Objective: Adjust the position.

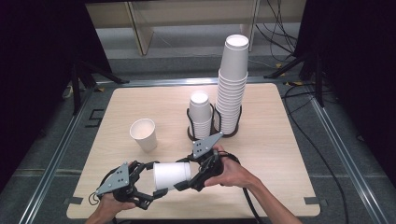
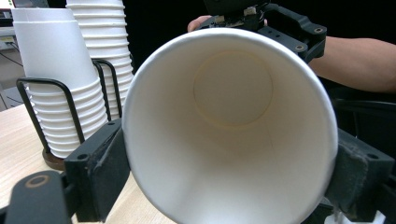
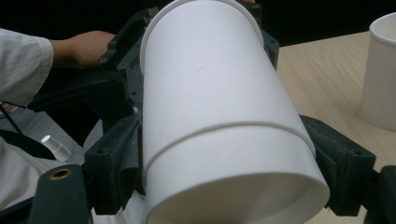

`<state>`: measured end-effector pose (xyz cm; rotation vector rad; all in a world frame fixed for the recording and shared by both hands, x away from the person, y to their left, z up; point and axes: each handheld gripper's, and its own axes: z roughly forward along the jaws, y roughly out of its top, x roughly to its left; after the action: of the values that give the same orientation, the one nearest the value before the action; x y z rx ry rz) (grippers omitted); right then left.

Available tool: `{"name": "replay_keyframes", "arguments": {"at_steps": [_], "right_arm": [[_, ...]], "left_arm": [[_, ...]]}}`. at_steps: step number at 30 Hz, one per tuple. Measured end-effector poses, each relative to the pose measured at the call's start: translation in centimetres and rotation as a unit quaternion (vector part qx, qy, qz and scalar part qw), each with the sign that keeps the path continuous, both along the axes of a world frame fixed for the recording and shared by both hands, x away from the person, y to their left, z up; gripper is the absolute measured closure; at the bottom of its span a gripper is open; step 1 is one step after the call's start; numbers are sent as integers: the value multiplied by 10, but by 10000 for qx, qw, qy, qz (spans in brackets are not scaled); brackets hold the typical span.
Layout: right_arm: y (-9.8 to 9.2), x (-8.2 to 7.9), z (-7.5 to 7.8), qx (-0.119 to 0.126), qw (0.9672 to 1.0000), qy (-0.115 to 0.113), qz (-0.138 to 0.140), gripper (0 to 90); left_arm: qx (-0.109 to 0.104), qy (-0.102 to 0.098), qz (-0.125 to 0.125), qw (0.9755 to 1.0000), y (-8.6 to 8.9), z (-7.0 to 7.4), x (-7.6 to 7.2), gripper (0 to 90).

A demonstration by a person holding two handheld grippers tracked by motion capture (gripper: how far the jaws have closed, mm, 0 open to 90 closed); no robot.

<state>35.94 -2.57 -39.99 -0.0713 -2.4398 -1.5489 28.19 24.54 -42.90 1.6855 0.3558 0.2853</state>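
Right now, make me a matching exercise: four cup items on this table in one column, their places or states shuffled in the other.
1. tall cup stack
2. short cup stack
3. single paper cup
4. nested paper cups

A. upright alone, mouth up, on the wood
B. on their side, between both grippers
C. left ring of the wire holder
D. right ring of the wire holder

Pairs: 1-D, 2-C, 3-A, 4-B

White paper cups point(image 1: 172, 175), two nested, lying level above table's near edge.

Matt white paper cups point(image 1: 172, 175) (smooth-walled) lie above a pale wood-grain table point(image 1: 271, 140).
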Motion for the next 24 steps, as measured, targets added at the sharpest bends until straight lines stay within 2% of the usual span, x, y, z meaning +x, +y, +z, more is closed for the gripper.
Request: {"name": "replay_keyframes", "arguments": {"at_steps": [3, 5, 6, 7, 9, 10, 14, 16, 17, 19, 20, 21, 22, 24], "right_arm": [[-1, 0, 0, -39, 10000, 82, -20, 198], [-1, 1, 1, -85, 9999, -19, -54, 185], [-2, 0, 1, -119, 9998, -126, -89, 175], [-2, 0, 3, -193, 9995, -219, -123, 169], [-3, -2, 7, -365, 9980, -457, -225, 154], [-4, -4, 10, -464, 9969, -573, -258, 159], [-3, -12, 22, -909, 9894, -1083, -317, 157], [-1, -18, 25, -1203, 9844, -1239, -335, 157], [1, -20, 26, -1346, 9796, -1448, -352, 157], [5, -23, 27, -1495, 9761, -1530, -371, 158], [7, -24, 27, -1571, 9734, -1626, -361, 158], [9, -25, 27, -1645, 9710, -1691, -386, 158], [12, -26, 27, -1726, 9687, -1748, -351, 160], [17, -27, 26, -1855, 9632, -1928, -273, 156]], "left_arm": [[-17, 16, 29, 10000, 0, 0, 0, 132], [-115, -9, 8, 9999, -1, -1, 1, 133], [13, 20, 50, 10000, 1, 0, 0, 133], [-16, 30, 56, 10000, 0, 0, 0, 133], [177, 6, 51, 9998, 2, 0, 1, 134], [181, -2, 69, 9998, 0, -1, 1, 133], [394, 30, 82, 9992, -1, -2, 1, 133], [418, 6, 53, 9991, -2, -3, 2, 134], [506, 18, 70, 9987, -3, -3, 1, 133], [615, 5, 64, 9981, -3, -3, 1, 133], [658, 15, 56, 9978, -3, -3, 1, 133], [603, -16, 9, 9982, -5, -4, 1, 133], [751, 11, 38, 9972, -5, -3, 0, 133], [794, 20, 36, 9968, -6, -3, 0, 133]]}}
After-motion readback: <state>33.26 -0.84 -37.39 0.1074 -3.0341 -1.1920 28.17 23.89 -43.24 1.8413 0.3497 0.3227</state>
